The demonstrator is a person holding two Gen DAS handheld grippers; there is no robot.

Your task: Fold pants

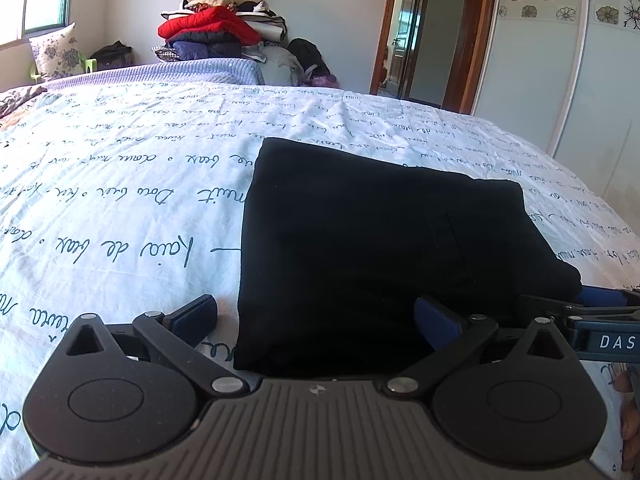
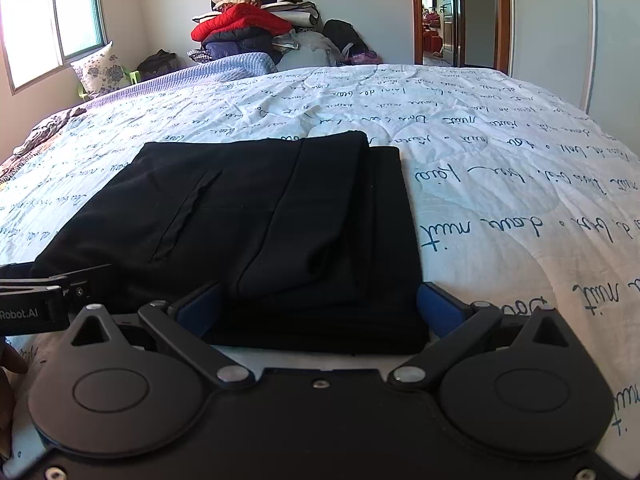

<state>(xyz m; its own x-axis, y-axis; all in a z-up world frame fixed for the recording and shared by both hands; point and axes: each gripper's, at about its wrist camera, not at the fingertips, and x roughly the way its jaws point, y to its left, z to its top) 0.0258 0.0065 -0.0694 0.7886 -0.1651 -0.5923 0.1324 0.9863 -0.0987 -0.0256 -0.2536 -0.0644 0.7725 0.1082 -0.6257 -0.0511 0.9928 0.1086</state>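
Black pants (image 2: pixel 256 216) lie folded on the bed (image 2: pixel 500 152), soft, limp and light. Both the left tool (image 1: pixel 316 316) and right tool (image 2: pixel 320 304) gape wide at the 6 o'clock edge; best pinch all layers there.

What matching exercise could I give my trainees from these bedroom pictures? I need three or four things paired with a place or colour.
Things:
1. pants
2. jacket
3. pillow
4. left tool

Descriptions:
A. red, in the clothes pile by the far wall
B. open, at the near edge of the pants
C. black, folded on the quilt
D. flowered, under the window

Pairs: 1-C, 2-A, 3-D, 4-B
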